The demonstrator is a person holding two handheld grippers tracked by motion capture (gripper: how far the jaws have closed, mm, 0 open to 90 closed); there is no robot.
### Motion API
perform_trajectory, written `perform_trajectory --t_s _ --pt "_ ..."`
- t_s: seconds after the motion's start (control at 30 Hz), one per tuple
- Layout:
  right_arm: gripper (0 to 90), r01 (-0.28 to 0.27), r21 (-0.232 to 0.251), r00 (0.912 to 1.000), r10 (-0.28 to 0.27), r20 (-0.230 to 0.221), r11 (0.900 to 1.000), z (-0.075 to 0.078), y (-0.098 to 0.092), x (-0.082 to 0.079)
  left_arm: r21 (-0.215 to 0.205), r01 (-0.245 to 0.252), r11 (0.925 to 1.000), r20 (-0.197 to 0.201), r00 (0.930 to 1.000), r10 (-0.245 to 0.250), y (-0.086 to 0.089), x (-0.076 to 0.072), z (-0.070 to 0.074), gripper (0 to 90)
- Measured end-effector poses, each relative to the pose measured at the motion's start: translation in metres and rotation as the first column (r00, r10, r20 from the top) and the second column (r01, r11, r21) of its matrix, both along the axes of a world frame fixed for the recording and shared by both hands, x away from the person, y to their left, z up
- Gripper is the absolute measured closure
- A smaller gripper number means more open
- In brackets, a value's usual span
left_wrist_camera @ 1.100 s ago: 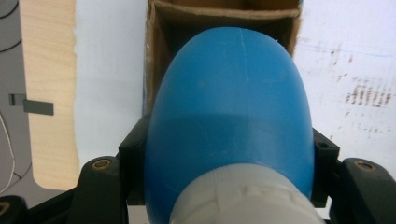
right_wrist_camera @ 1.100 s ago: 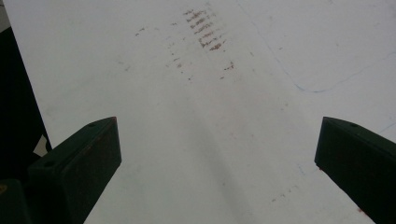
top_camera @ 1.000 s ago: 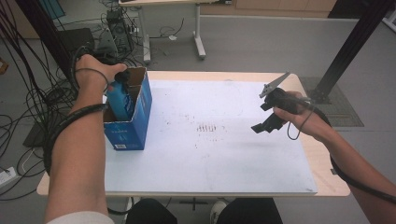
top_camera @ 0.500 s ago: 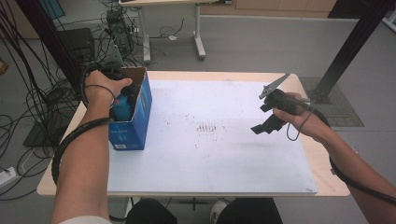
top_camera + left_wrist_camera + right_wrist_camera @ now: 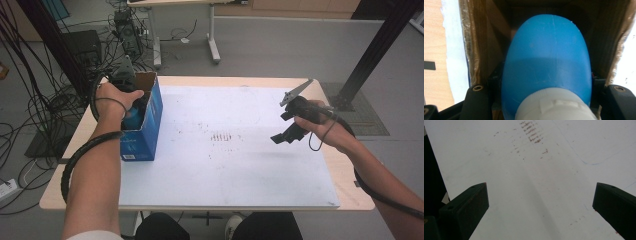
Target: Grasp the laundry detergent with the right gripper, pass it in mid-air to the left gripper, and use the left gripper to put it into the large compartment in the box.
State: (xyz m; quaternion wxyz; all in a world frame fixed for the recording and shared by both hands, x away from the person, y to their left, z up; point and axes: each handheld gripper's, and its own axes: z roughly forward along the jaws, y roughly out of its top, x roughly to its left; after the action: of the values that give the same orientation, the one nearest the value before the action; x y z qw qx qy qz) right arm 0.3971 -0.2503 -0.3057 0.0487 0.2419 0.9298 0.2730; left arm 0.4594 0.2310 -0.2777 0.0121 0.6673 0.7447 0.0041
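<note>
Tongs on my left (image 5: 131,102) are clamped on the blue bottle (image 5: 546,62), white cap toward the camera, holding it down inside the open blue carton (image 5: 148,131) at the desk's (image 5: 210,200) left edge. Right tongs (image 5: 287,132) hover open and empty over the white sheet (image 5: 544,182). I judge the placing nearly done; release and withdrawal are left.

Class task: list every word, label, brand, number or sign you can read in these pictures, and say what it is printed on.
No text can be read.
Blue box: pale print low on its side, too small and blurred to read.
Blue bottle: no label facing the camera.
White sheet on the table: reddish smudges and a thin blue line, not writing.
</note>
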Motion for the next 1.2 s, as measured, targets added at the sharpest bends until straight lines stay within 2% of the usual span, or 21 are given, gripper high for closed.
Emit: perform_trajectory --t_s 0.23,0.73,1.2 --pt "0.3 0.006 0.003 1.0000 -0.006 -0.004 1.000 -0.0018 -0.0024 0.0004 0.007 0.010 0.9999 0.003 0.9999 -0.010 0.0015 -0.0008 -0.0076 37.0" --pt "0.4 0.013 0.004 0.9999 -0.013 0.007 1.000 -0.0001 -0.0043 -0.0005 0.006 0.014 0.9999 0.018 0.9997 -0.014 0.0022 -0.0038 -0.0088 37.0" --pt "0.4 0.019 -0.013 0.9998 -0.019 0.010 1.000 0.0022 -0.0062 -0.0004 0.005 0.011 0.9999 0.028 0.9996 -0.011 0.0026 -0.0047 -0.0093 36.7"
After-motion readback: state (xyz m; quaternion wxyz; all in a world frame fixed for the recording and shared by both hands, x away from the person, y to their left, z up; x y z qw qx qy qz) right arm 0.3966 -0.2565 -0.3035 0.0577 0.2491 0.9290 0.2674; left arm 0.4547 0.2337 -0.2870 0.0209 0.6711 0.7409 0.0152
